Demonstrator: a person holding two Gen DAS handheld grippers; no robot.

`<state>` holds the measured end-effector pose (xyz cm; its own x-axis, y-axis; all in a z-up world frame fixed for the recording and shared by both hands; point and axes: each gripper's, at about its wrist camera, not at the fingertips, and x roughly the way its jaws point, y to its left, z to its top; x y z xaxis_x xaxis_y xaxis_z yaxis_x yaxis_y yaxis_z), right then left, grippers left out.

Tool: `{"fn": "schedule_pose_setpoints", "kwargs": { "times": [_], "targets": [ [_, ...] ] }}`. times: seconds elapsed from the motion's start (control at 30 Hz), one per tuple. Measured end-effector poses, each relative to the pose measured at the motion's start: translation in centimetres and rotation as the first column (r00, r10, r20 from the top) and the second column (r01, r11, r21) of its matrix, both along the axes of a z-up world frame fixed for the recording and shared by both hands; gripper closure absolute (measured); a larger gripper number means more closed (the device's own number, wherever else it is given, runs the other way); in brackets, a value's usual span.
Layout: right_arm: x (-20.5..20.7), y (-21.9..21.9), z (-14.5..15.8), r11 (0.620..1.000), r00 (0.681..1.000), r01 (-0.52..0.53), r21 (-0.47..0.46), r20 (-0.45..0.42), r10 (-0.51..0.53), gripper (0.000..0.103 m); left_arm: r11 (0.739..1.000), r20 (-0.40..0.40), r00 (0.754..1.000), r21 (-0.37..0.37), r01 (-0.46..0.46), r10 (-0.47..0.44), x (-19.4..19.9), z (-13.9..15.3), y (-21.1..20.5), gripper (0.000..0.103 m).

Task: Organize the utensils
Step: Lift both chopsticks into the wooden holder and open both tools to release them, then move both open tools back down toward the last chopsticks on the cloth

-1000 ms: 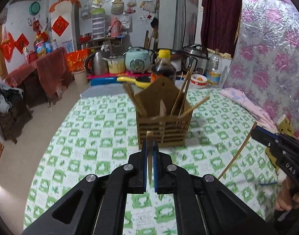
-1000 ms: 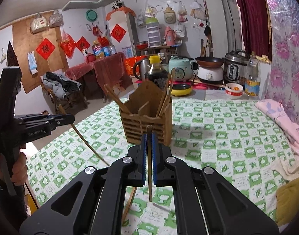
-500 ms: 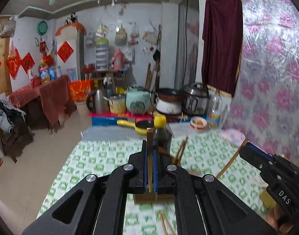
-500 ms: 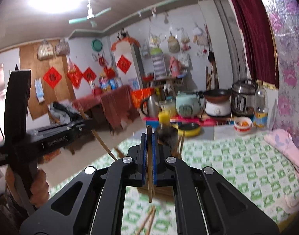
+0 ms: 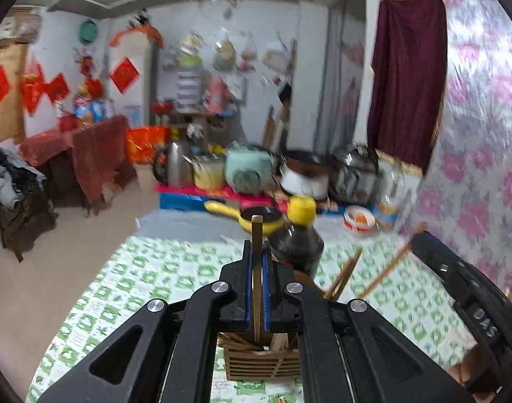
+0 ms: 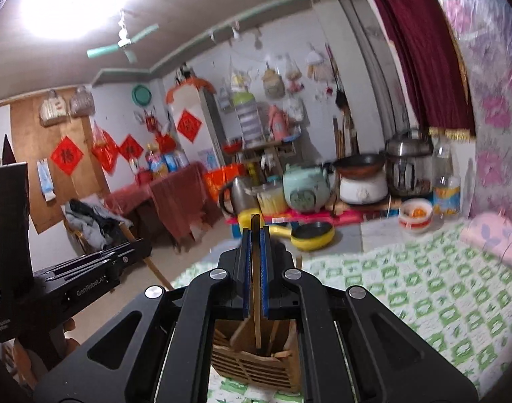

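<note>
Left-wrist and right-wrist views, both tools over the wooden utensil holder (image 5: 261,362) on the green-checked tabletop (image 5: 148,285). I had the left tool (image 5: 257,235) pressed together on one chopstick (image 5: 256,228), pinched near its middle, its upper end standing above the pads and its lower end reaching down over the holder's open top. The right tool (image 6: 255,231) was likewise clamped on a second chopstick (image 6: 256,302), its tip hanging over the holder's compartments (image 6: 256,352).

Handling, as I judged it: each stick looked light, stiff and thin, smooth enough to pivot or slip lengthwise in a narrow pinch. A hold close to mid-length seemed best, since it would limit swing. The slatted holder looked light too, and a sideways knock might shift it.

Count: two tools, each carrying one stick; one holder; at least two further sticks (image 5: 343,277) leaning out of the holder in the left view. The full number inside I could not tell, as the tools hid most of it. One dark bottle with a yellow cap (image 5: 301,235) stood just behind the holder.
</note>
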<state>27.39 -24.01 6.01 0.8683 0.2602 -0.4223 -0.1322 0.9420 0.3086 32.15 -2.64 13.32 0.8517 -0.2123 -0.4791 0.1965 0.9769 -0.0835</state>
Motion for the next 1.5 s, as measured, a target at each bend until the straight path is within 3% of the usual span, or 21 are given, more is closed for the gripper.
{"fn": "schedule_pose_setpoints", "kwargs": {
  "times": [0.07, 0.1, 0.13, 0.17, 0.2, 0.23, 0.4, 0.57, 0.63, 0.9, 1.07, 1.4, 1.5],
  "targets": [
    [1.2, 0.3, -1.4, 1.0, 0.998, -0.023, -0.017, -0.064, 0.022, 0.094, 1.0, -0.029, 1.0, -0.014, 0.009, -0.009, 0.8, -0.9, -0.1, 0.097],
    [1.4, 0.1, -1.6, 1.0, 0.997, -0.01, -0.01, -0.075, 0.009, 0.091, 1.0, -0.04, 0.999, -0.011, 0.013, -0.013, 1.0, -1.2, -0.1, 0.09],
    [1.3, -0.1, -1.8, 1.0, 0.997, -0.004, 0.001, -0.081, 0.004, 0.09, 1.0, -0.052, 0.998, -0.005, 0.019, -0.019, 1.1, -1.4, -0.1, 0.067],
    [1.2, -0.2, -1.6, 1.0, 0.997, -0.012, 0.009, -0.082, 0.012, 0.087, 1.0, -0.048, 0.999, -0.002, 0.017, -0.017, 1.1, -1.4, -0.2, 0.052],
    [0.9, -0.2, -1.3, 1.0, 0.997, -0.011, 0.004, -0.074, 0.011, 0.085, 1.0, -0.025, 1.0, 0.0, 0.002, -0.002, 0.7, -1.3, -0.1, 0.028],
    [0.6, -0.2, -1.1, 1.0, 0.998, -0.002, -0.004, -0.063, 0.002, 0.082, 1.0, -0.005, 1.0, 0.003, -0.011, 0.011, 0.5, -1.1, 0.0, 0.018],
    [-1.4, -0.1, 0.6, 0.997, 0.998, 0.055, -0.051, 0.018, -0.054, 0.052, 0.999, 0.061, 0.998, 0.037, -0.015, 0.013, -1.2, -0.1, -0.4, 0.006],
    [-2.5, -0.6, 1.5, 0.993, 0.992, 0.106, -0.046, 0.074, -0.103, 0.014, 0.999, 0.053, 0.998, 0.028, -0.032, 0.03, -1.3, 0.2, 0.3, 0.006],
    [-2.7, -0.9, 1.7, 0.991, 0.989, 0.126, -0.041, 0.083, -0.123, 0.008, 0.999, 0.037, 0.998, 0.009, -0.045, 0.044, -0.9, 0.2, 0.9, 0.006],
    [-2.1, -2.3, 1.2, 0.985, 0.985, 0.17, -0.003, 0.029, -0.17, 0.007, 0.99, 0.003, 0.99, -0.038, -0.138, 0.138, 0.4, 0.1, 3.8, 0.006],
    [-2.0, -2.1, 0.6, 0.979, 0.98, 0.199, -0.049, -0.008, -0.199, 0.007, 0.982, -0.006, 0.982, -0.01, -0.187, 0.187, 0.7, 0.1, 4.4, 0.006],
    [-3.8, -2.5, -0.3, 0.98, 0.979, 0.186, -0.076, -0.065, -0.191, 0.007, 0.974, -0.017, 0.973, 0.012, -0.228, 0.228, 0.3, -0.8, 4.5, 0.006],
    [-4.9, -2.6, -1.0, 0.976, 0.977, 0.186, -0.112, -0.082, -0.195, 0.006, 0.981, -0.033, 0.98, 0.01, -0.194, 0.194, -1.1, -2.1, 4.3, 0.006]
  ]
}}
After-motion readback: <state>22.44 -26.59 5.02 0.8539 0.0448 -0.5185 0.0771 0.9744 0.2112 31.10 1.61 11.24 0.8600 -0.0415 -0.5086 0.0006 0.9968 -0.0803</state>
